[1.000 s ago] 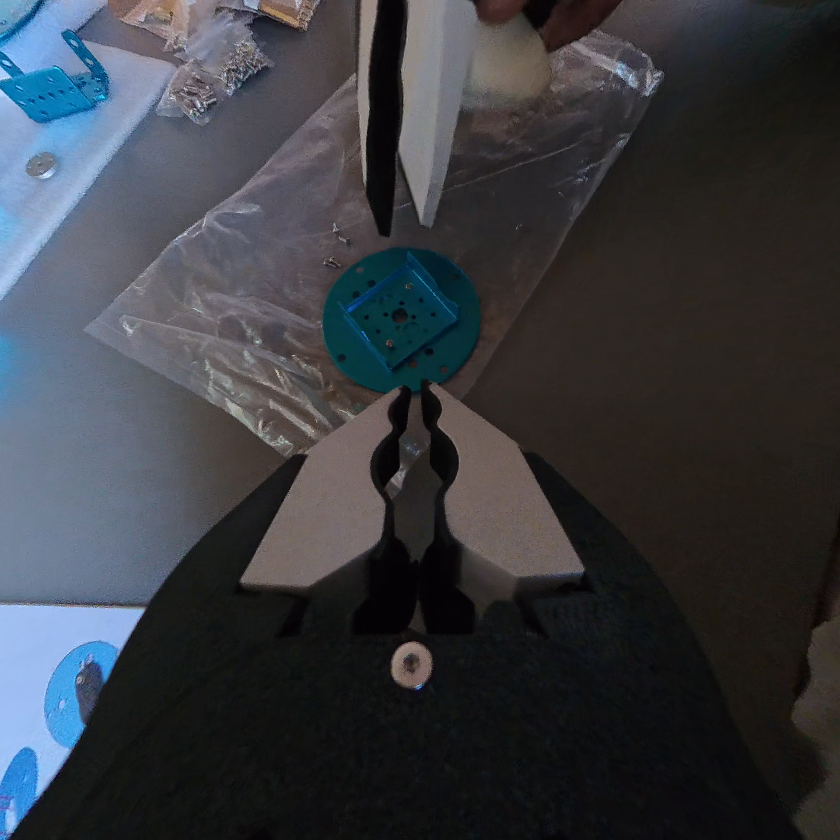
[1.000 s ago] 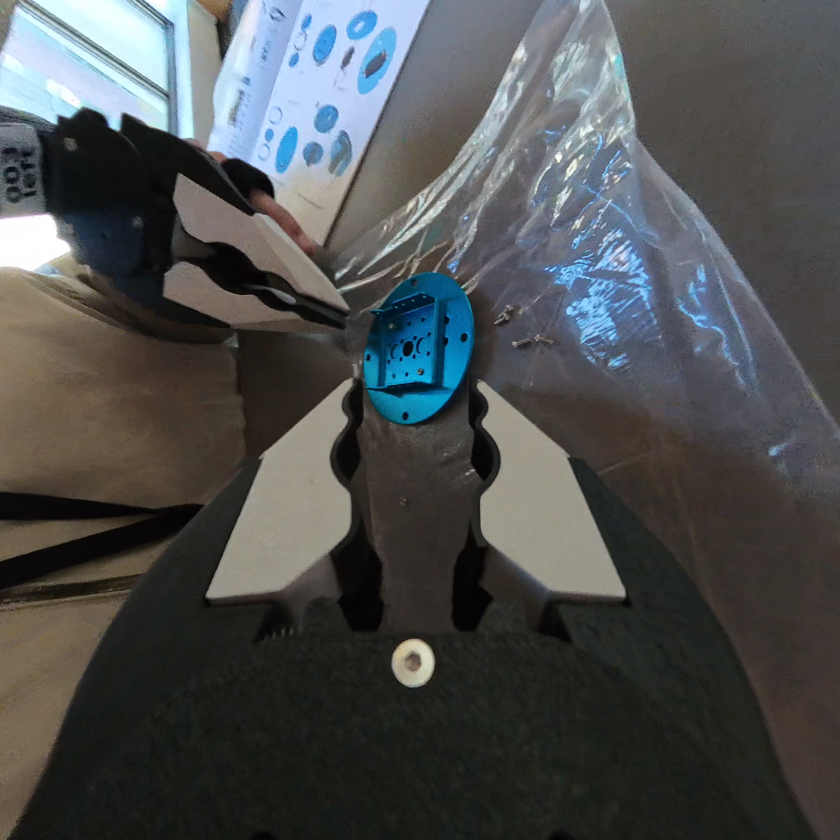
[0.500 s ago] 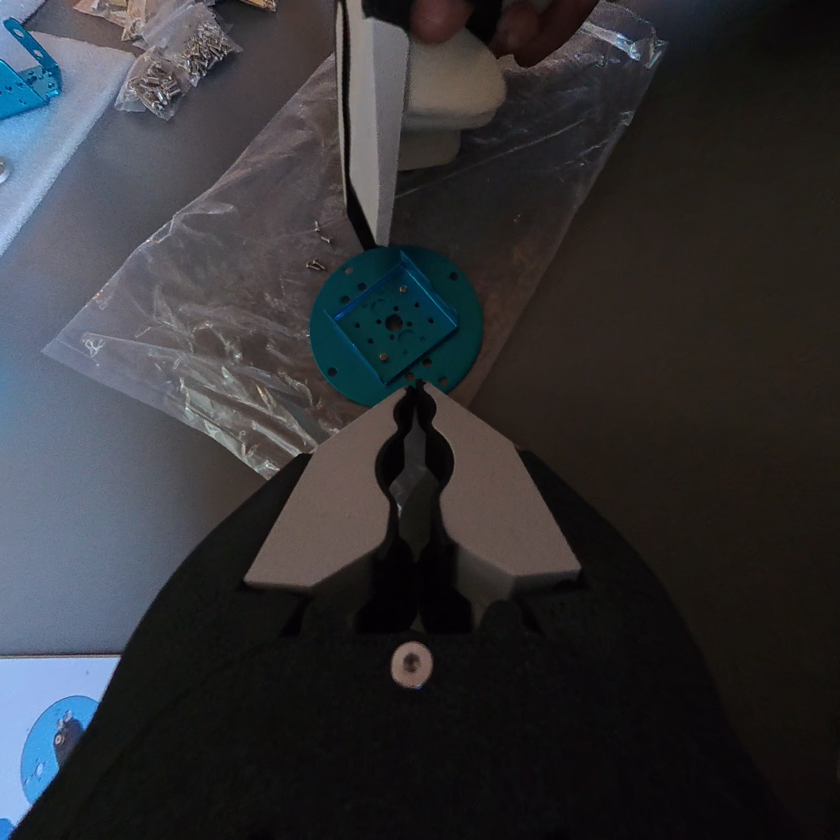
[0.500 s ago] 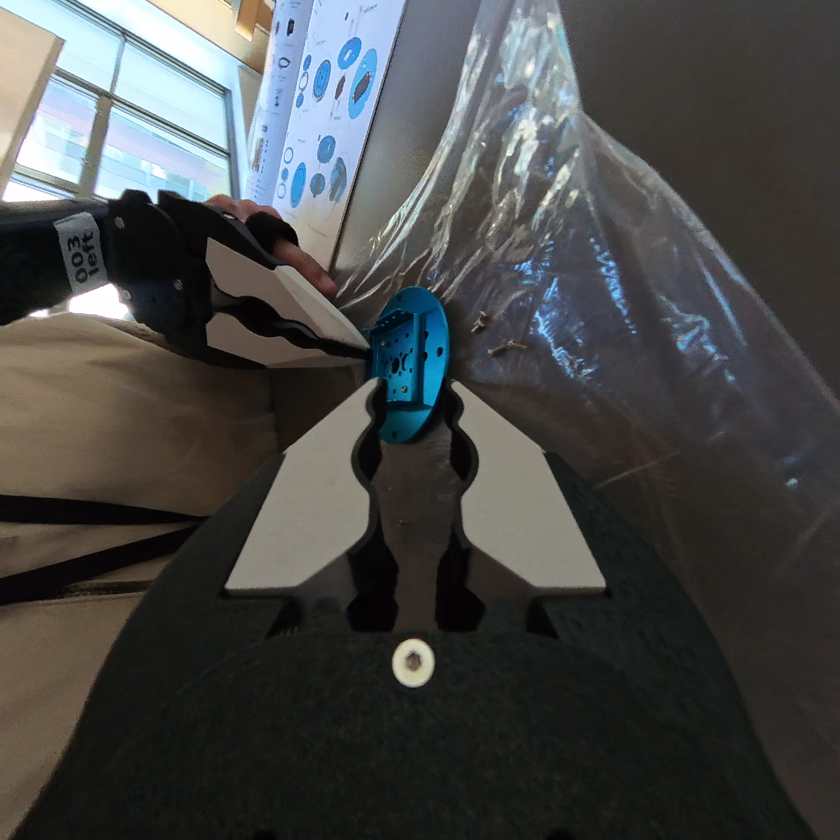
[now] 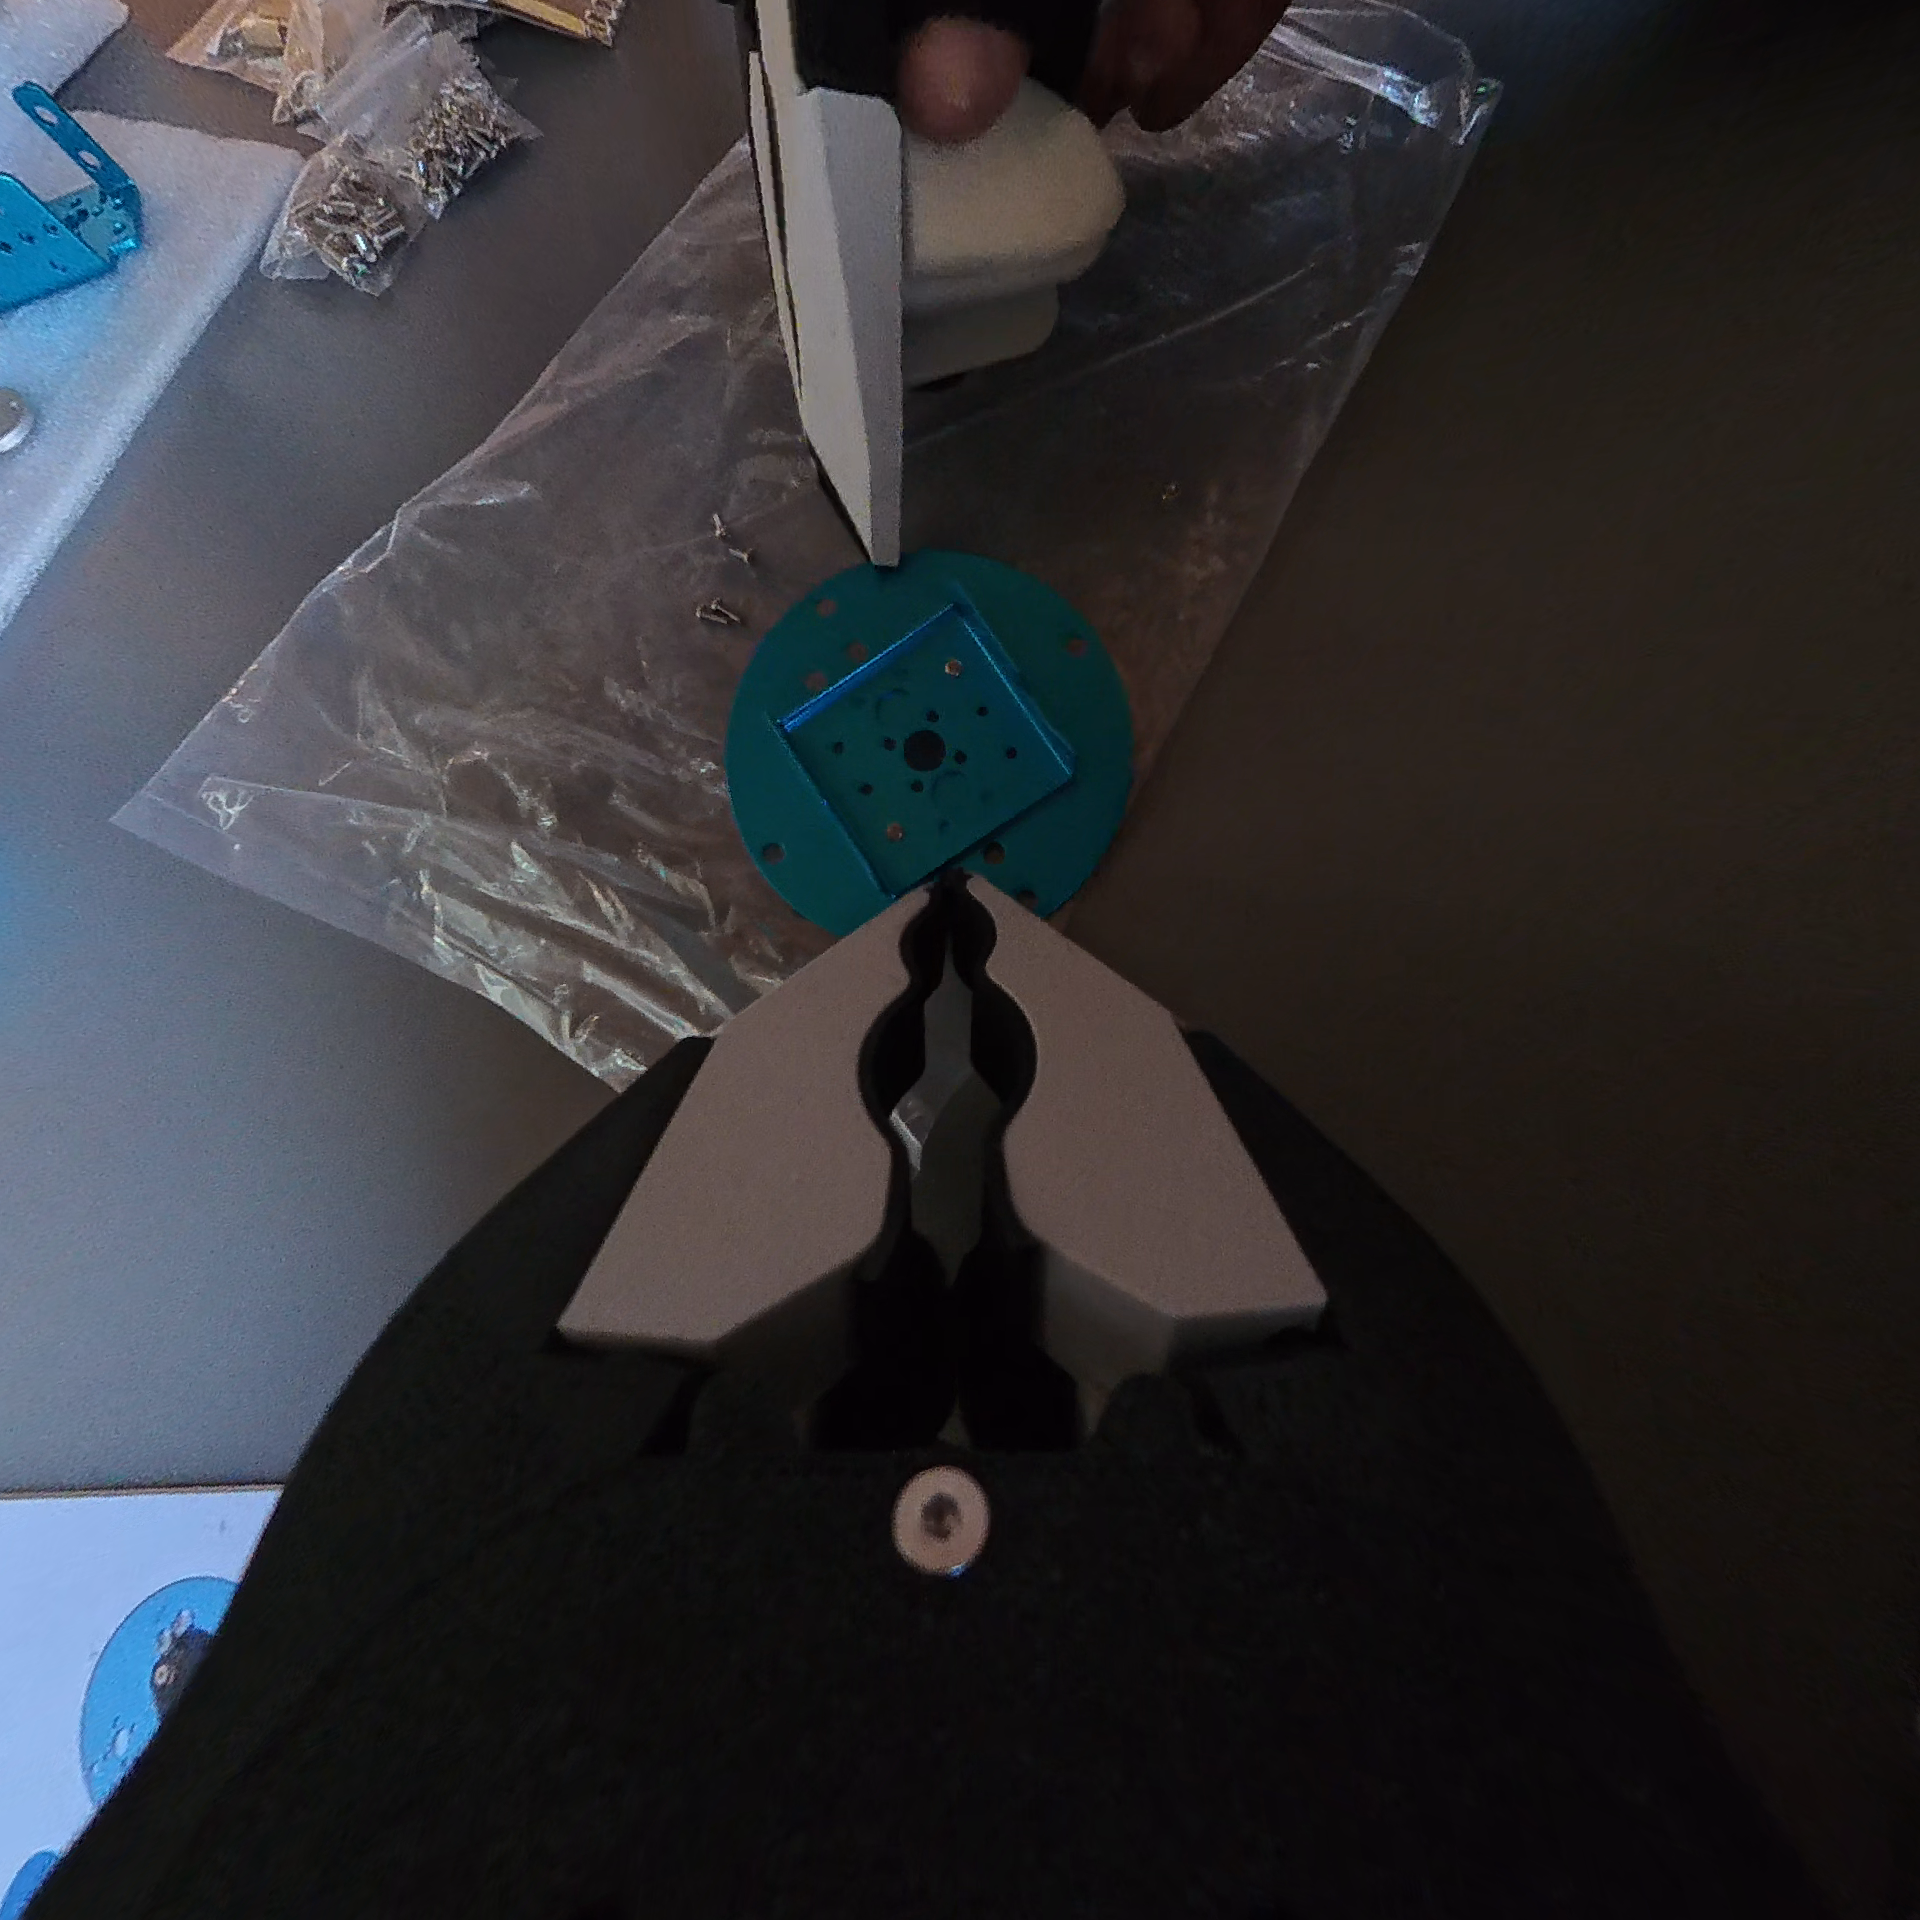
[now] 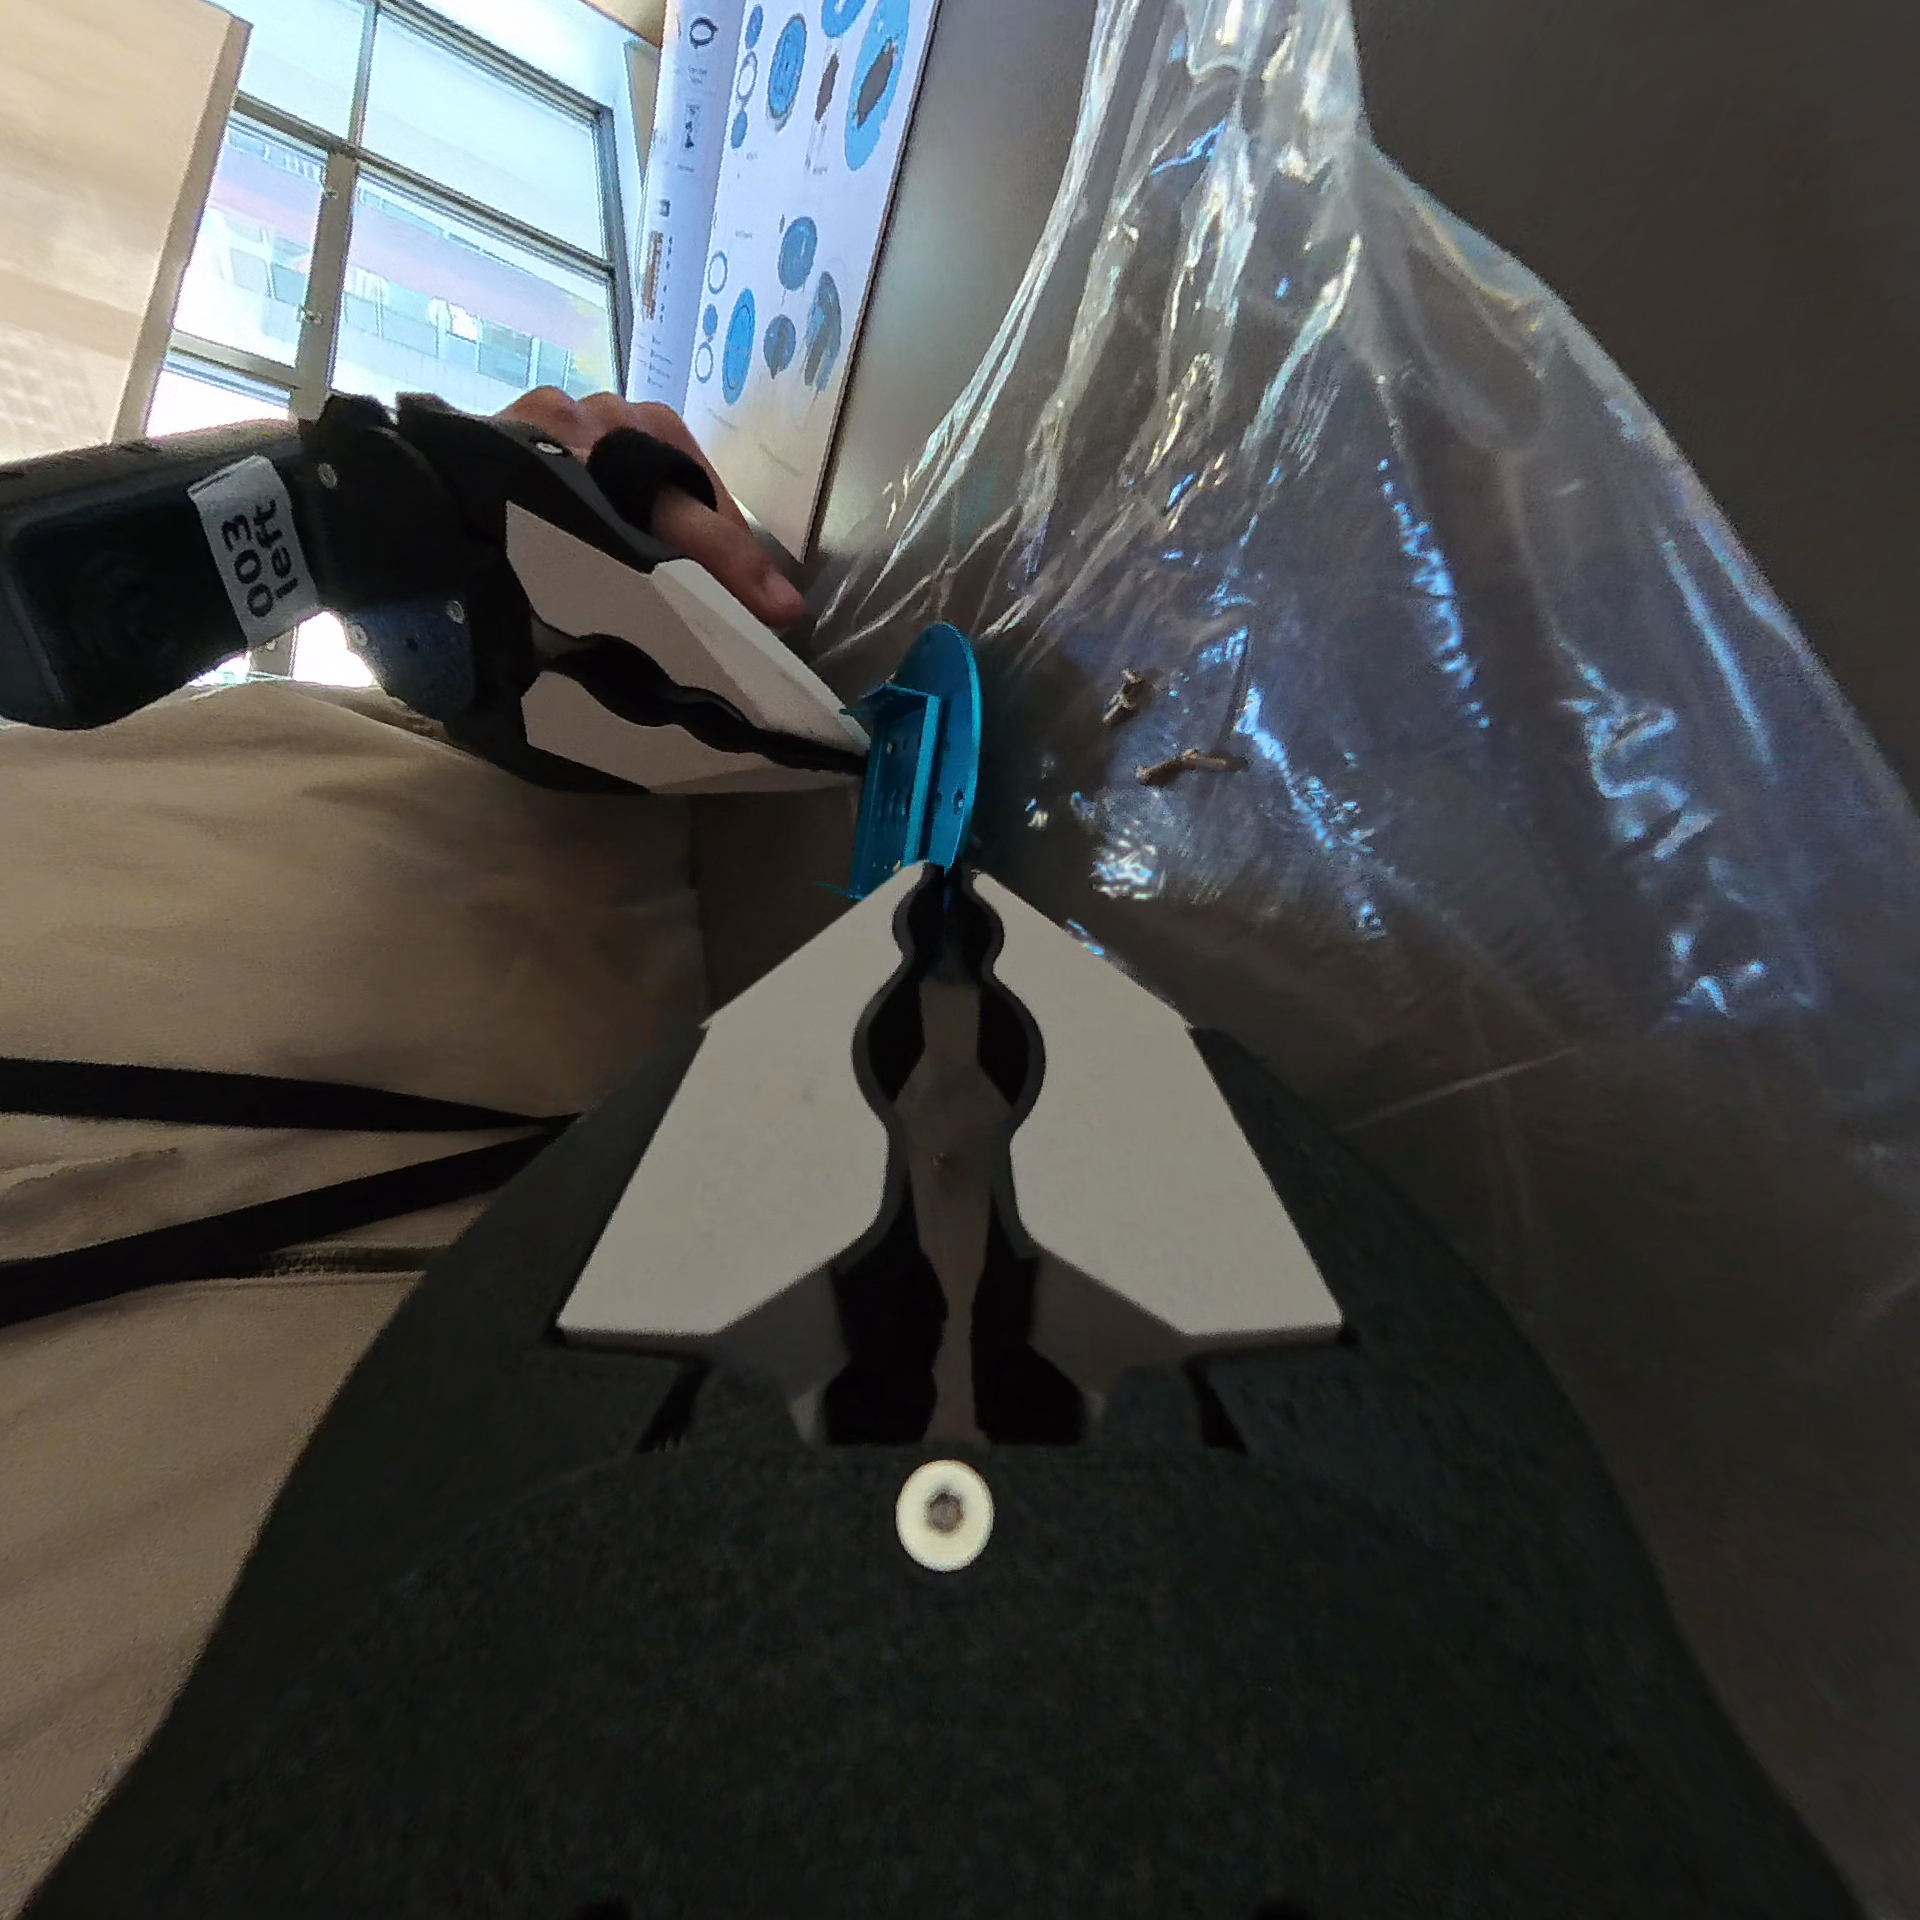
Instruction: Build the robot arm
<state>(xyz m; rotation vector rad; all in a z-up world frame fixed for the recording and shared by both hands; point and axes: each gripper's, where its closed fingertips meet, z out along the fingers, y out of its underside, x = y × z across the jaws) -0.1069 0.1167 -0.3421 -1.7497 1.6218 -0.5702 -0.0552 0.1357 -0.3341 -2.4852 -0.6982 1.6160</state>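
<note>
Right tool, wide earlier, had narrowed onto far rim of blue disc. Left tool stayed nearly closed, tips touching near rim. Disc lay on clear bag on counter.

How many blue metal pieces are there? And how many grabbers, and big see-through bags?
Blue metal pieces: 3 (round disc, square bracket on it, separate bracket far left)
Grippers: 2 (left gripper, right gripper)
Big clear bag: 1
Total: 6
</note>
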